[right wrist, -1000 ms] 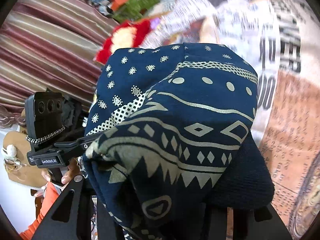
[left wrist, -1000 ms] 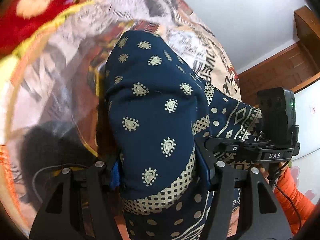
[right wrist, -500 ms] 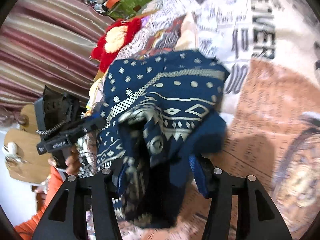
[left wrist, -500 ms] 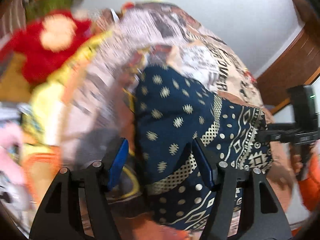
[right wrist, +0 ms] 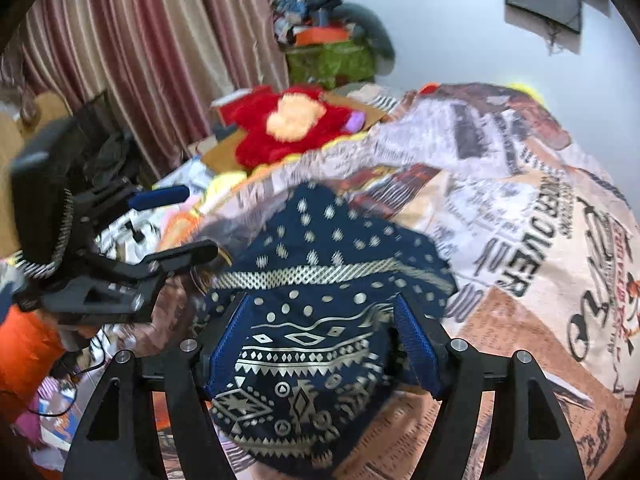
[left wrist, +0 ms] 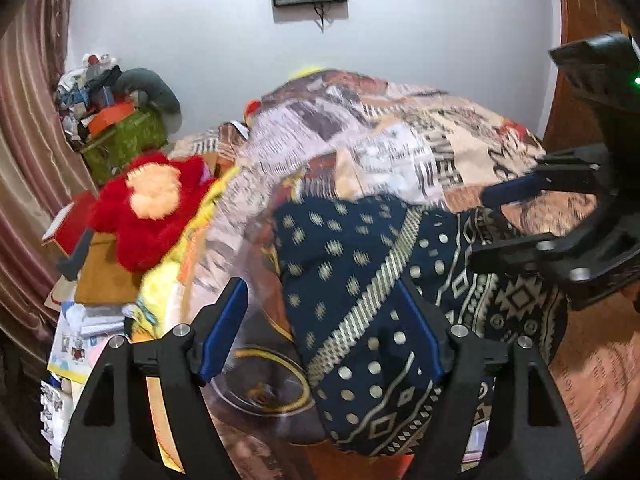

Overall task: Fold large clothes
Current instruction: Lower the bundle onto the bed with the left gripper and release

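Honestly the risk is that the navy patterned cloth (right wrist: 320, 280), heaped in a loose bundle on the bed (right wrist: 540, 260) beside the red plush toy (left wrist: 148, 208), slumps out of its fold, since nothing pins it. Left tool (left wrist: 324, 328) is spread wide, its right finger against the cloth, gripping nothing. Right tool (right wrist: 326, 340) is wide open too, straddling the cloth's near end.

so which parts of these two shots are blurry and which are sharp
Left wrist view: navy patterned garment and newspaper-print bedspread streak with motion blur, gripper fingers sharp, fisheye-bent edges. Right wrist view: red plush toy smeared, garment softer than fingers.
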A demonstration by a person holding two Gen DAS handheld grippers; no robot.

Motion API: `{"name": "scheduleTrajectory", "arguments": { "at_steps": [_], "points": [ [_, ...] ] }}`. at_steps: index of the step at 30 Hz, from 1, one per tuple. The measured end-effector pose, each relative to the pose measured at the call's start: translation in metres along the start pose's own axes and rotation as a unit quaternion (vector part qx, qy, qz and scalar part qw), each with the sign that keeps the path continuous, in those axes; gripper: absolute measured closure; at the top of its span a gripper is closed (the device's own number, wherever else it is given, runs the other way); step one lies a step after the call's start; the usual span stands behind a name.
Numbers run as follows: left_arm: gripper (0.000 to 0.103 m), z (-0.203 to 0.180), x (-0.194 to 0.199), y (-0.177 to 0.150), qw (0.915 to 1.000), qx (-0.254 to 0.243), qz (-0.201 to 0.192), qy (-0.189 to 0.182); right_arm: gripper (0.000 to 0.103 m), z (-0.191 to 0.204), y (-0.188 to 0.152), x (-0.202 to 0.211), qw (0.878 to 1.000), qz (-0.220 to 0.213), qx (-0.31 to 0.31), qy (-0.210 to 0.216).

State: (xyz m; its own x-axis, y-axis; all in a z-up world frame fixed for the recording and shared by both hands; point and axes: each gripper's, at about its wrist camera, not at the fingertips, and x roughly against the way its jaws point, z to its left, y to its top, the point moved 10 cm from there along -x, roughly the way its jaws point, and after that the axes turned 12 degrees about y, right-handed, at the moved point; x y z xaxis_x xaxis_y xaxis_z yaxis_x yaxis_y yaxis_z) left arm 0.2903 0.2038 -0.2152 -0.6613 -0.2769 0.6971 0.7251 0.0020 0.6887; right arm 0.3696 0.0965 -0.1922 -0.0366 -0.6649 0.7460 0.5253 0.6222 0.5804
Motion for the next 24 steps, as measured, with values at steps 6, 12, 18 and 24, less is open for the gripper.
{"name": "scheduleTrajectory", "arguments": {
  "at_steps": [6,12,18,24],
  "points": [
    [0.028,-0.004,-0.034,-0.031,0.9975,0.032,0.061,-0.016,0.032,-0.04,-0.025,-0.022,0.997,0.034,0.009,-0.066],
    [0.025,0.002,-0.034,-0.041,0.9975,0.031,0.061,-0.017,0.032,-0.087,-0.051,-0.003,0.996,0.03,-0.054,-0.066],
    [0.025,0.012,-0.021,-0.053,0.9972,0.018,0.072,0.005,0.032,-0.093,-0.05,0.03,0.993,0.001,-0.059,-0.098],
    [0.025,-0.01,0.011,-0.046,0.9977,0.038,0.046,-0.031,0.032,-0.038,-0.04,0.047,0.998,-0.027,-0.018,-0.062]
  ]
}}
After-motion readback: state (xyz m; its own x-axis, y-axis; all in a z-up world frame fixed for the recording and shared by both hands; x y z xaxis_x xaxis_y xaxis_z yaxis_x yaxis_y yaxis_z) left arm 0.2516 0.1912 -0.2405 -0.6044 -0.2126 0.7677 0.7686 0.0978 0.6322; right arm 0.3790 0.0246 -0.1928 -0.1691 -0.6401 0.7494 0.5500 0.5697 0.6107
